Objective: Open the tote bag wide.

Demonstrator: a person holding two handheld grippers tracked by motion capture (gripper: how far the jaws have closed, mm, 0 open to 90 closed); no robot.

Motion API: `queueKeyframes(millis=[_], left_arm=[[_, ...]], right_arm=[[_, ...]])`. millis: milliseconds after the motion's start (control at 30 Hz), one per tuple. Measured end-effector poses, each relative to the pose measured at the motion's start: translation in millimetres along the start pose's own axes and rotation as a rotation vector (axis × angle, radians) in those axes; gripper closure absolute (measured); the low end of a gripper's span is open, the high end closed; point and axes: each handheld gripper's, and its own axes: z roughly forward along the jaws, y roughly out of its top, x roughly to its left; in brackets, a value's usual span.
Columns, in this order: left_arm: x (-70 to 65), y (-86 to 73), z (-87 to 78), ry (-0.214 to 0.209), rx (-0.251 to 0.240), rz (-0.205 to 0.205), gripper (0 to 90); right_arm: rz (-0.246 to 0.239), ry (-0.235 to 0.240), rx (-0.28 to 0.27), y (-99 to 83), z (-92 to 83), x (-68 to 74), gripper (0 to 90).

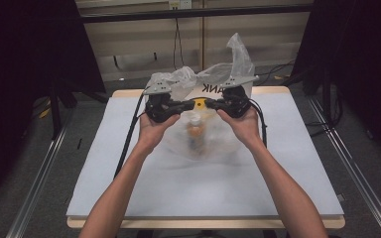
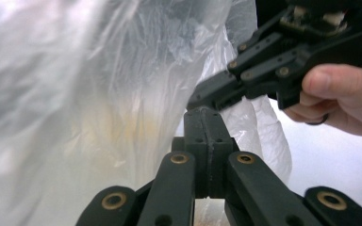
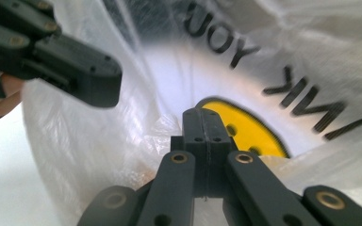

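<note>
Plastic bag held up between two tools.
Left tool [image 1: 182, 105] and right tool [image 1: 213, 104], jaws pressed together, each pinch the plastic bag [image 1: 206, 139] rim above the surface [image 1: 297, 163].

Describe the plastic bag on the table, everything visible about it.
The plastic bag is thin, crinkled and translucent white, printed with black letters and a yellow round mark. It sits at the far middle of the table, its top bunched up. Something orange and pale shows blurrily through it. The left hand-held gripper and right hand-held gripper meet at its front, jaws closed; whether they pinch film cannot be told.
</note>
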Motion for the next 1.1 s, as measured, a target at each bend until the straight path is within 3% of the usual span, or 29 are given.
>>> queueKeyframes(millis=[133, 367, 433, 600, 667, 833, 1100], left_arm=[[-2.1, -6.7, -0.7, 0.005, 0.018, -0.005, 90.0], [-6.4, -19.3, -3.8, -0.012, -0.009, -0.024, 90.0], [-9.7, -25.2, -6.1, -0.013, -0.001, -0.016, 90.0], [-10.4, -40.5, -15.8, -0.014, 0.000, -0.039, 90.0], [-4.0, -51.3, -21.3, 0.013, 0.024, -0.069, 90.0], [4.7, -69.7, -22.5, 0.044, 0.097, -0.083, 90.0], [11.4, -102.0, -3.9, 0.056, 0.195, -0.113, 90.0]], right_arm=[[0.007, 0.028, 0.010, -16.3, 0.3, 4.0, 90.0], [0.018, 0.072, 0.006, -32.6, -1.5, 8.5, 90.0], [-0.012, 0.076, 0.030, -34.2, -3.3, 10.8, 90.0], [-0.047, 0.096, 0.070, -36.4, -8.4, 15.3, 90.0], [-0.053, 0.110, 0.090, -43.6, -10.2, 18.1, 90.0], [-0.041, 0.131, 0.126, -63.7, -1.8, 20.1, 90.0], [-0.023, 0.130, 0.159, -84.9, 13.1, 21.9, 90.0]])
